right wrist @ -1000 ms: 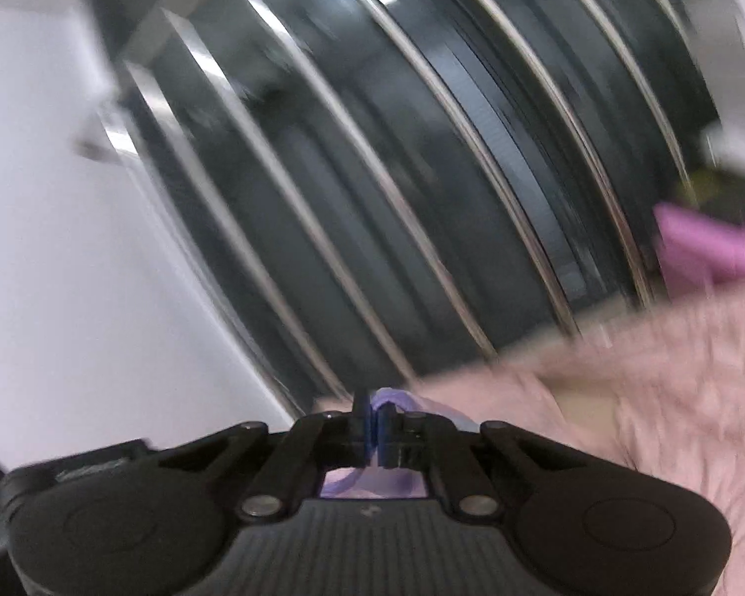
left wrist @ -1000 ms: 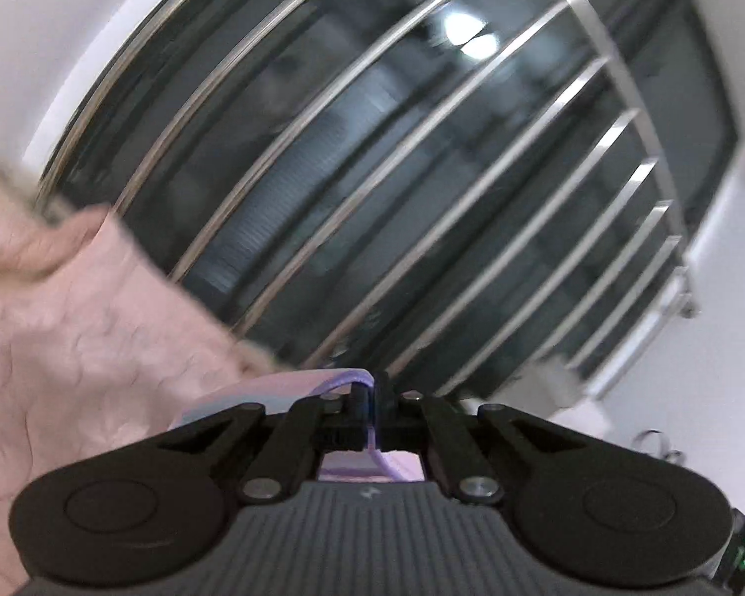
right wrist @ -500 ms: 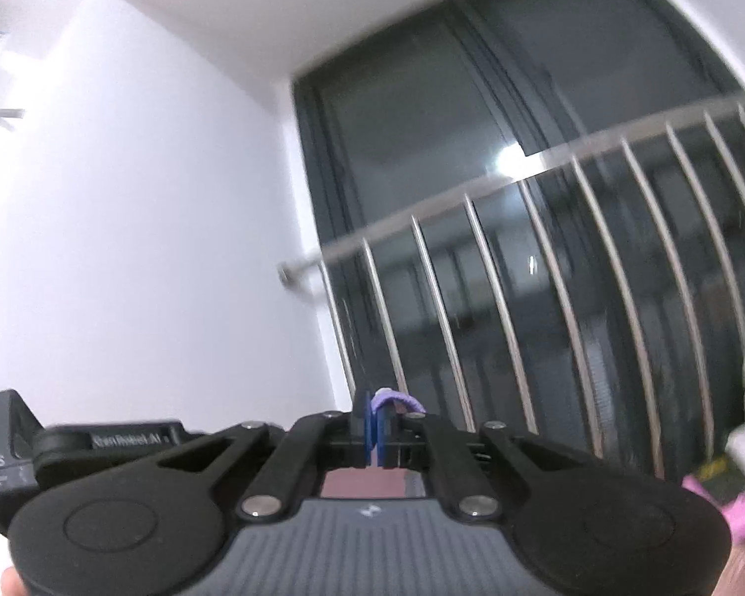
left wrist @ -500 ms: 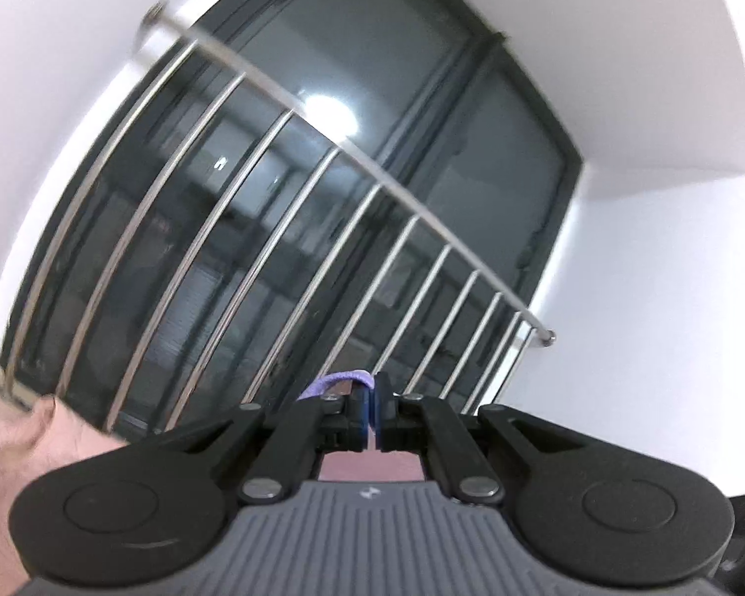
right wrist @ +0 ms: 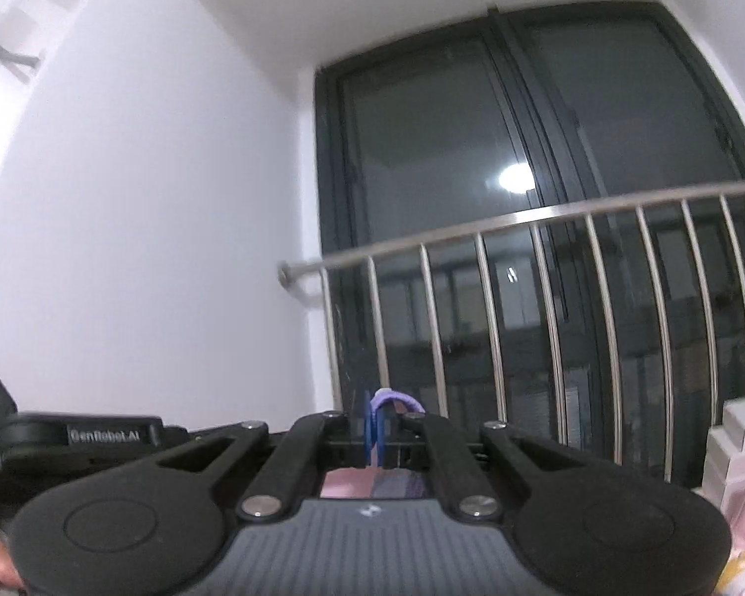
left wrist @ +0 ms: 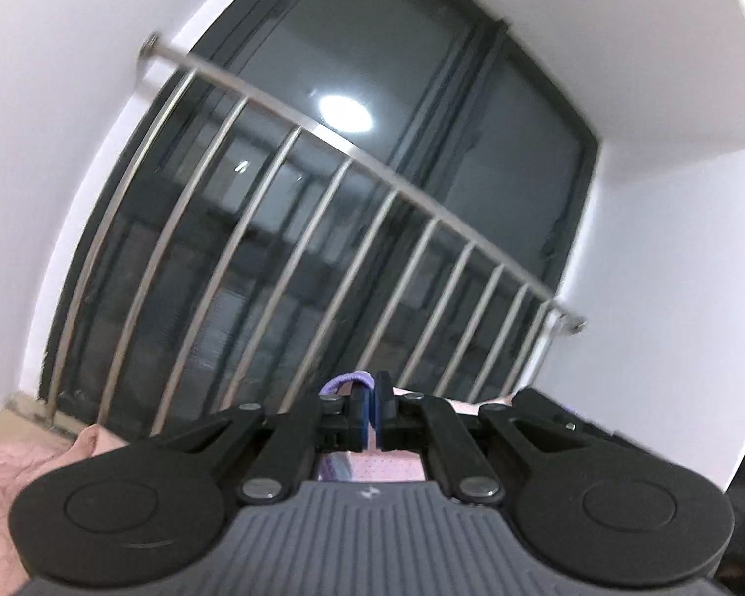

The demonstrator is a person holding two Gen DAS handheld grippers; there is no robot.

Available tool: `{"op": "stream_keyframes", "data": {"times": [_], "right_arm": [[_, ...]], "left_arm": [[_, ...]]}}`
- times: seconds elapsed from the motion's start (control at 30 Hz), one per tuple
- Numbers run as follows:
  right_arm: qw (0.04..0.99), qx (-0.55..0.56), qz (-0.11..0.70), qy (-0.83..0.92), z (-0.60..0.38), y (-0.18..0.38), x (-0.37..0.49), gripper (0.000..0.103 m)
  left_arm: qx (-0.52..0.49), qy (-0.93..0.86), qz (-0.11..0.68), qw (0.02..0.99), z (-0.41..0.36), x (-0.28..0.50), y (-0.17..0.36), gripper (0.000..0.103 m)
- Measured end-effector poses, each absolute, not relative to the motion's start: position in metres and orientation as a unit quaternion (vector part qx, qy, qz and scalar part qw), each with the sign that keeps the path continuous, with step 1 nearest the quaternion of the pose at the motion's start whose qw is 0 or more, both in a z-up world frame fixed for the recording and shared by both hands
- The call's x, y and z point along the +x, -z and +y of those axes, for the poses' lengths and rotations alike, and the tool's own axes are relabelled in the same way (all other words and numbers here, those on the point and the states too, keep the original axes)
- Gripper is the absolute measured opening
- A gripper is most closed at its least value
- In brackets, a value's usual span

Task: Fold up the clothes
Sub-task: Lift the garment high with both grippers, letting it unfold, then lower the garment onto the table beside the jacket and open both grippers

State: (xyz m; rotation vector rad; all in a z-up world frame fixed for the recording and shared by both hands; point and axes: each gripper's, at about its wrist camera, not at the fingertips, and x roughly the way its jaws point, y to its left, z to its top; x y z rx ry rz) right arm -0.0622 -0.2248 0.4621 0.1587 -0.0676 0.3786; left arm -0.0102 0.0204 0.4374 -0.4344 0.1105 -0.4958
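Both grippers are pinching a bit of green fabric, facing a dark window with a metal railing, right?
Not green. In the left wrist view the left gripper is shut on a purple fabric edge, and the right gripper likewise. The window and metal railing are right.

Room was evenly lit from overhead; the ceiling lamp showed as a soft round reflection in the dark window glass [left wrist: 345, 111] [right wrist: 516, 179]. White walls [right wrist: 149, 198] read bright with a slight bluish cast. Fisheye distortion bowed the metal railing [left wrist: 352, 169] and bars strongly toward the edges. Left view slightly motion-blurred; right view sharper. Black vignette at corners.
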Motion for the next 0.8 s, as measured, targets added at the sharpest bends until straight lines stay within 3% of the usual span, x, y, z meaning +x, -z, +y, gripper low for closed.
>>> {"op": "stream_keyframes", "data": {"times": [0.27,0.3,0.37,0.43,0.47,0.6,0.8], "right_arm": [[0.980,0.074,0.106,-0.151,-0.188,-0.381,0.136,0.002],[0.977,0.082,0.132,-0.146,-0.185,-0.362,0.165,0.003],[0.966,0.100,0.196,-0.138,-0.180,-0.315,0.221,0.012],[0.946,0.115,0.268,-0.138,-0.179,-0.265,0.263,0.036],[0.940,0.118,0.293,-0.132,-0.181,-0.241,0.274,0.039],[0.918,0.113,0.369,-0.092,-0.195,-0.149,0.280,0.045],[0.905,0.139,0.390,-0.097,-0.221,-0.073,0.163,0.045]], "left_arm": [[-0.175,0.165,0.154,0.959,0.025,0.166,-0.347,0.002],[-0.156,0.155,0.171,0.960,0.024,0.190,-0.332,0.006],[-0.112,0.123,0.206,0.964,0.021,0.226,-0.292,0.016],[-0.068,0.086,0.240,0.965,0.020,0.252,-0.247,0.038],[-0.067,0.085,0.253,0.961,0.025,0.252,-0.223,0.040],[-0.084,0.092,0.304,0.945,0.048,0.232,-0.146,0.047],[-0.105,0.101,0.351,0.925,0.066,0.163,-0.066,0.059]]}}
